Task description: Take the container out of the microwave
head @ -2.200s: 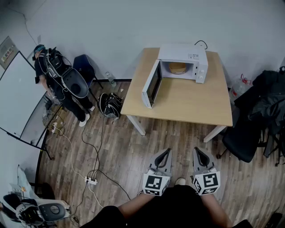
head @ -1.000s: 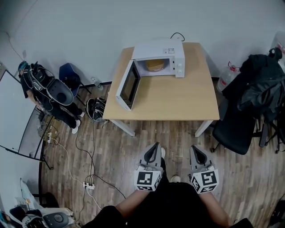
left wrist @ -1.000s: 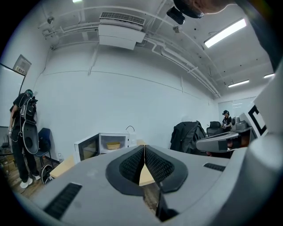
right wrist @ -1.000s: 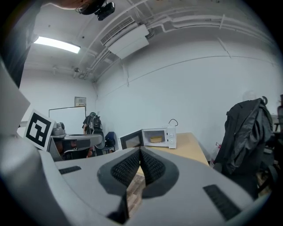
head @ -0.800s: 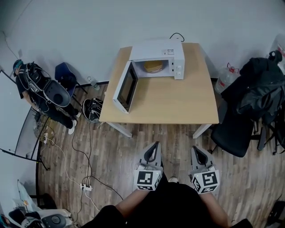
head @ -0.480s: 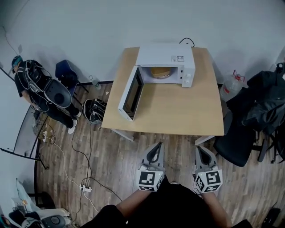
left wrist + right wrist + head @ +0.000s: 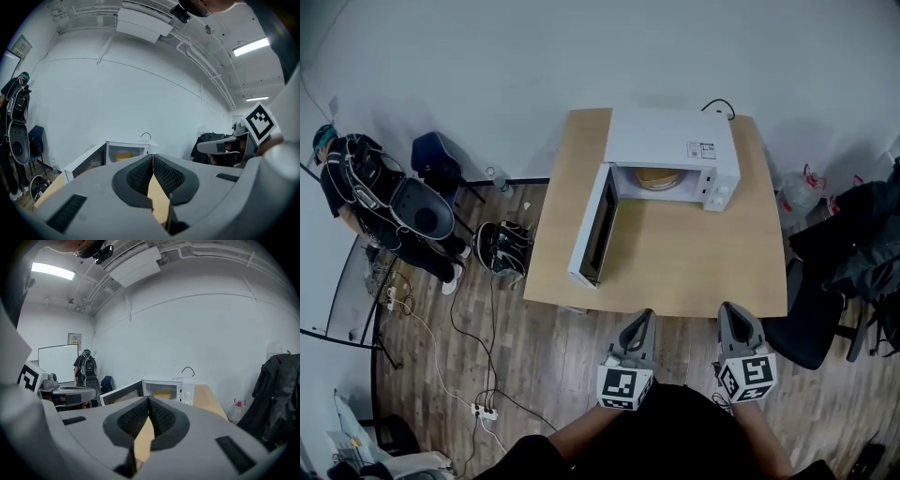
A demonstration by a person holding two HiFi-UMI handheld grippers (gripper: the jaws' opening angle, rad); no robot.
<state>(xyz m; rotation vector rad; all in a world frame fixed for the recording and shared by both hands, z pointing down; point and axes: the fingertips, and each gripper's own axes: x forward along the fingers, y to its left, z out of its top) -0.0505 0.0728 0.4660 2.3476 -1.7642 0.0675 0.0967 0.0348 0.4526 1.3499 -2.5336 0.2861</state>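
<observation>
The open microwave holds a yellowish container inside.

Bright, even light; fisheye edges

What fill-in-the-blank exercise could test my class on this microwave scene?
1. The door of the microwave stands ____.
2. The yellow container sits ____ the microwave.
3. The left gripper and the right gripper both have their jaws ____, holding nothing.
Missing words: open; inside; shut.
</observation>
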